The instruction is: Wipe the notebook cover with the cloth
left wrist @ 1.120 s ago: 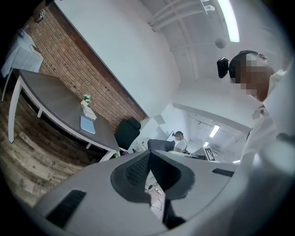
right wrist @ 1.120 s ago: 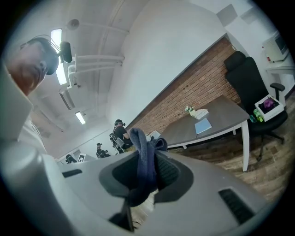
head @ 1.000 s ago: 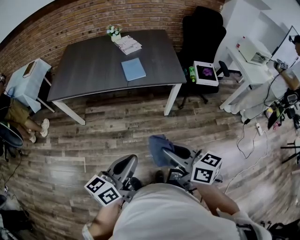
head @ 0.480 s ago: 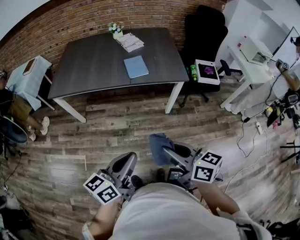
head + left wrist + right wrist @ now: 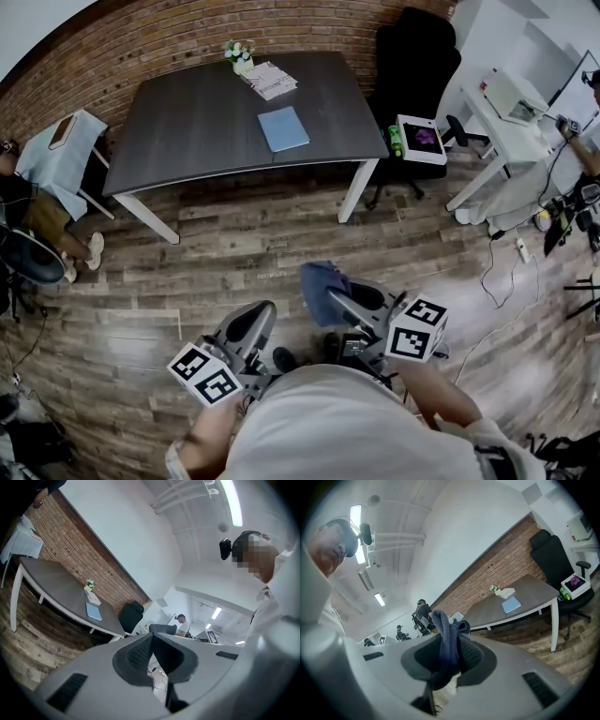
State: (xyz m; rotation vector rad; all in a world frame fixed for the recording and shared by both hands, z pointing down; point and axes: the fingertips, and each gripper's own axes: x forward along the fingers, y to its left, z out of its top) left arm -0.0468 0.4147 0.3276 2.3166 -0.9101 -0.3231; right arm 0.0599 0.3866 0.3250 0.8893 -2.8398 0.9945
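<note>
A light blue notebook (image 5: 283, 128) lies flat on the dark table (image 5: 187, 131), well ahead of me; it also shows in the left gripper view as the notebook (image 5: 93, 611) and in the right gripper view as the notebook (image 5: 511, 605). My right gripper (image 5: 323, 295) is held low over the wooden floor and is shut on a dark blue cloth (image 5: 319, 279), which bunches up between the jaws, cloth (image 5: 444, 644). My left gripper (image 5: 251, 323) hangs beside it, shut with nothing in it.
A striped booklet (image 5: 270, 81) and a small flower pot (image 5: 240, 52) sit at the table's far edge. A black office chair (image 5: 417, 56) with a box (image 5: 420, 139) stands right of the table, a white desk (image 5: 511, 108) beyond. Cables (image 5: 502, 272) lie on the floor at right.
The table and notebook have slid slightly right and down in the head view as the view shifts. Both grippers keep their pose, the cloth still held.
</note>
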